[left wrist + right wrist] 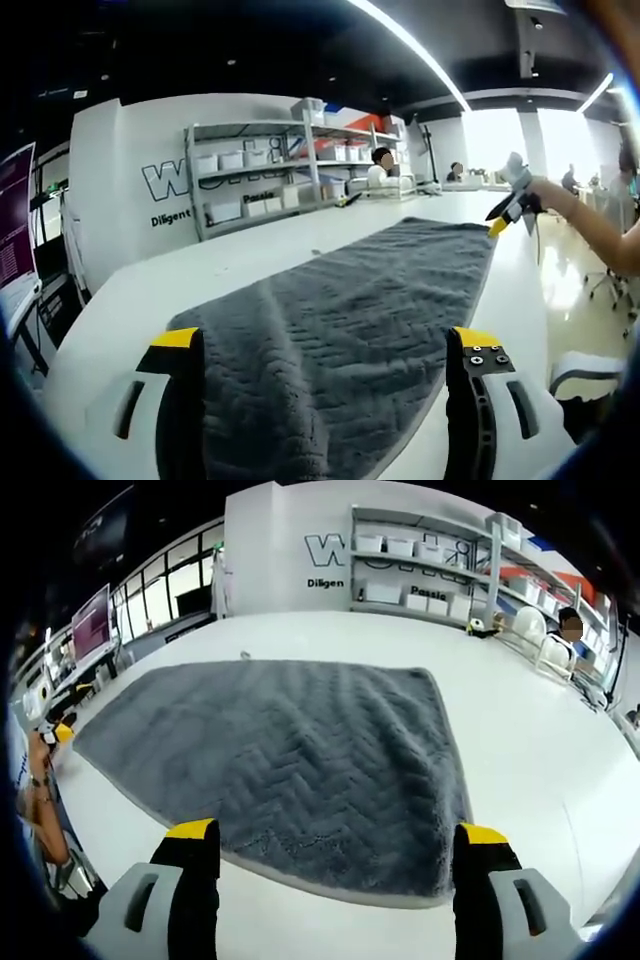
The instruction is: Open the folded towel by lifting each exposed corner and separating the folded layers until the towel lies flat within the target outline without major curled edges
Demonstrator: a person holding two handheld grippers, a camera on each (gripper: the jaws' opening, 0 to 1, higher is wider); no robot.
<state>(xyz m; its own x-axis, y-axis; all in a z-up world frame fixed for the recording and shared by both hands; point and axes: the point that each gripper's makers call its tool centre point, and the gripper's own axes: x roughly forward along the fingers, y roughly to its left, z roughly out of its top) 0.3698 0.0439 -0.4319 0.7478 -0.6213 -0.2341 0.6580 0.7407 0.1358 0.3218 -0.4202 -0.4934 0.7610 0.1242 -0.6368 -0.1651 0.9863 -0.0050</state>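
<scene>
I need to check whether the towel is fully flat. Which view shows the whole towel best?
The right gripper view: the grey towel lies spread on the white table with nearly all its outline visible and no obvious curled edge. The left gripper view looks along the towel lengthwise, its near end cut off behind the jaws.

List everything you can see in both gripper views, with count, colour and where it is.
towel: one, grey with herringbone texture, spread out on the table
table: one, white, under the towel
shelving unit: one, grey metal holding white bins, against the back wall
wall lettering: black on the white wall
monitor: one, purple screen, far side
seated person: one, behind the table by the shelves
left gripper: black fingers, yellow tips, open, at one towel end
right gripper: black fingers, yellow tips, open, at the towel's other end
</scene>
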